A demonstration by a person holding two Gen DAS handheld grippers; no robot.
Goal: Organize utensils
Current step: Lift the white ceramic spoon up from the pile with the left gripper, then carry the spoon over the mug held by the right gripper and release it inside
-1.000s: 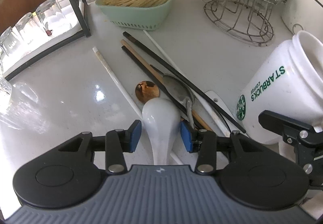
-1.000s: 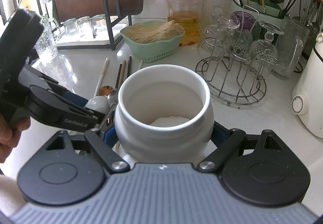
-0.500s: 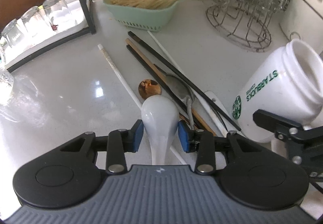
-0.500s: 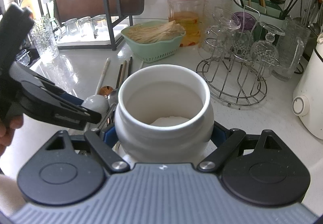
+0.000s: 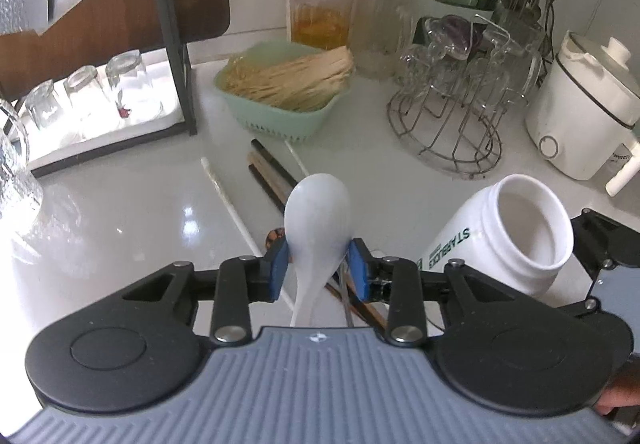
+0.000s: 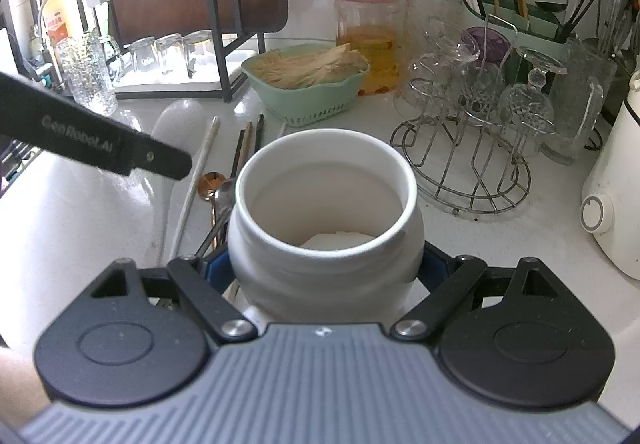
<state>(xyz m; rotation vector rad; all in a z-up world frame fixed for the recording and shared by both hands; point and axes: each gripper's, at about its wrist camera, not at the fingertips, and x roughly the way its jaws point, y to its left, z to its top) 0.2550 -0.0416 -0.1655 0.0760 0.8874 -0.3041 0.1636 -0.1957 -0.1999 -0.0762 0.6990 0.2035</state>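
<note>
- Here the white ceramic soup spoon (image 5: pixel 318 204) sits between the blue pads of the left gripper (image 5: pixel 319 268), bowl forward, lifted clear of the white countertop (image 5: pixel 120 212); the jaws have just been closing and now pinch its neck.
- Below it, chopsticks (image 5: pixel 266 168) and a metal spoon (image 6: pixel 224 190) lie in a loose heap on the counter.
- The right gripper (image 6: pixel 326 268) clamps the white Starbucks jar (image 6: pixel 326 204), mouth open, tilted, just right of the heap.
- Behind stand a green basket (image 5: pixel 280 116) of sticks, a wire glass rack (image 5: pixel 452 124) and a red-lidded jar (image 5: pixel 320 4).
</note>
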